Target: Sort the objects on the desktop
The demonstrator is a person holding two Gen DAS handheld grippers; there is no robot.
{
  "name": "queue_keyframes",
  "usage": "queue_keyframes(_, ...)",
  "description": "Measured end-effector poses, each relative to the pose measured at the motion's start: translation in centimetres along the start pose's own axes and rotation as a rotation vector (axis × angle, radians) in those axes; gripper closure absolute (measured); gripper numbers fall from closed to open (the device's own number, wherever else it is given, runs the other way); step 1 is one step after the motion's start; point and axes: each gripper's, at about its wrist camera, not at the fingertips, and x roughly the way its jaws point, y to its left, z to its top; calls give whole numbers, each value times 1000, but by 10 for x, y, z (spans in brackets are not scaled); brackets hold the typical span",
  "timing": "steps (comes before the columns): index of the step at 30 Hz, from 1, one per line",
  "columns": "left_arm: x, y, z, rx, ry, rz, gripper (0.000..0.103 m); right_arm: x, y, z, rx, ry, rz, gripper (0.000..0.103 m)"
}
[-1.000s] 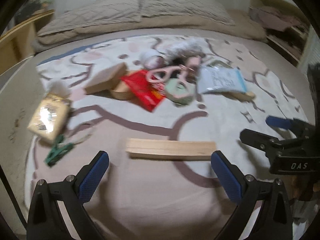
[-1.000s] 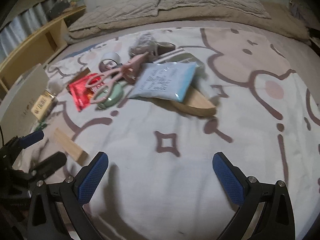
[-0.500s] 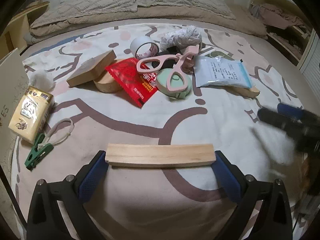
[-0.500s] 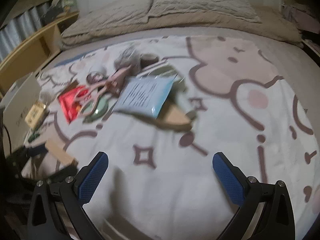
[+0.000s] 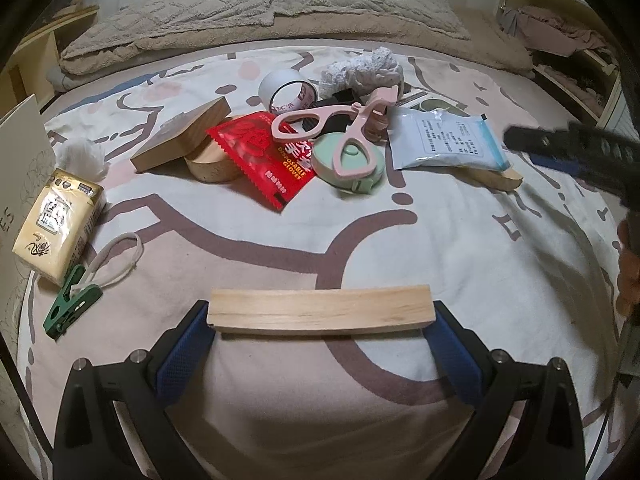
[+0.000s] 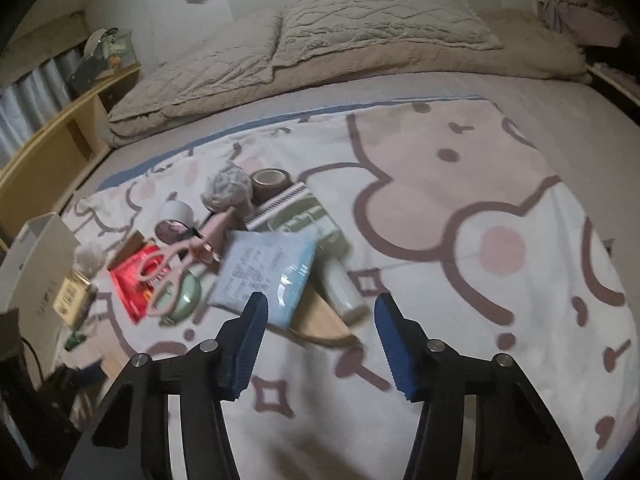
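Block [image 5: 320,309] btwn left claw [image 5: 320,344] pads, left cam only.

Low centre of the left wrist view, the wooden bar [image 5: 320,310] spans the gap between the left gripper [image 5: 320,344] fingers, lying on the blanket [image 5: 460,248]. Mid-left, the tissue pack [image 5: 60,218], with the clip [image 5: 70,307] just below it. Upper centre, the scissors [image 5: 340,126] lie atop the round case [image 5: 348,162], the glove packet [image 5: 264,152] to their left and the pouch [image 5: 444,142] to their right. The tape roll [image 5: 286,92] sits behind.
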Motion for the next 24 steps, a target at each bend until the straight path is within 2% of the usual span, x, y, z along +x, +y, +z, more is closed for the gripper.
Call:
queue_keyframes(4, -1, 0, -2, -2, -21, -5, 0, 10, 6, 9, 13, 11, 22, 57)
queue_keyframes(5, -1, 1, -2, -4, -21, -8, 0, 14, 6, 10, 18, 15, 23, 61)
queue_keyframes(8, 0, 2, -1, -9, -24, -17, 0, 21, 3, 11, 50, 34, 23, 84)
queue_keyframes(10, 0, 2, -1, -10, -25, -20, 0, 23, -1, 9, 75, 39, 39, 88)
queue_keyframes(12, 0, 2, -1, -12, -26, -23, 0, 23, -2, 7, 87, 40, 54, 97)
queue_keyframes(24, 1, 3, -1, -12, -30, -24, 0, -1, -6, -23, 99, 61, 112, 100)
